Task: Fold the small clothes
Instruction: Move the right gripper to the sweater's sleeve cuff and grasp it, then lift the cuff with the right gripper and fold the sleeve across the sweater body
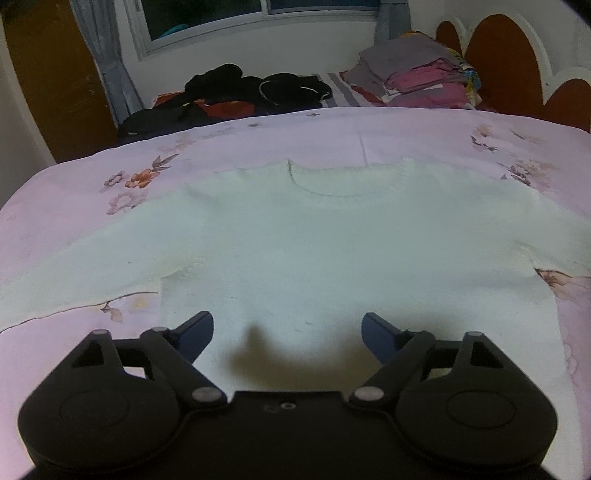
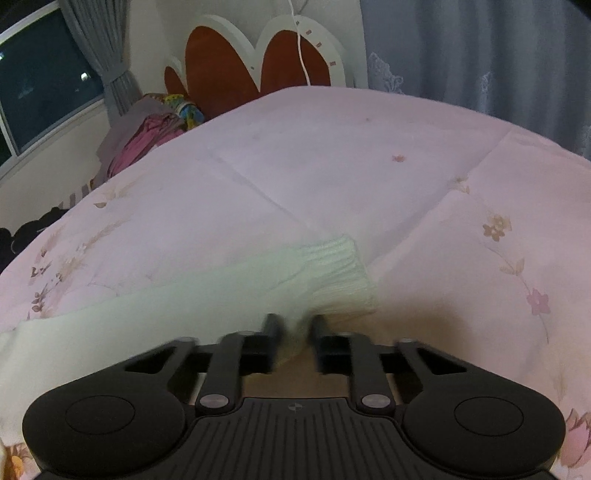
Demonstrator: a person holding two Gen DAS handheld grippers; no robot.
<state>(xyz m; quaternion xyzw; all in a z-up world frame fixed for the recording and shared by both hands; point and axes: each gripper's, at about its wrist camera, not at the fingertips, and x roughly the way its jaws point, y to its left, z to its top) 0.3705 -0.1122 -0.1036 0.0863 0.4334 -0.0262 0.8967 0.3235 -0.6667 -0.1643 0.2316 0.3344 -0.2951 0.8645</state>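
While spread flat on the bed [image 1: 55, 221], the white sweater [image 1: 314, 240] is gripped at its sleeve [image 2: 280, 291] by the right gripper [image 2: 295, 325], jaws narrowed onto the knit. The left gripper [image 1: 288, 325] is held over the hem, jaws wide, nothing between them

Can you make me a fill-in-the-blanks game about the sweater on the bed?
1. The white sweater lies spread flat on a ____ bedspread with flowers.
2. The right gripper is pinching the sweater's ____, close to the ribbed cuff.
3. The left gripper hangs over the sweater's bottom edge with its jaws ____.
4. Behind the sweater, by the window, sits a heap of ____ clothes.

Missing words: pink; sleeve; open; black
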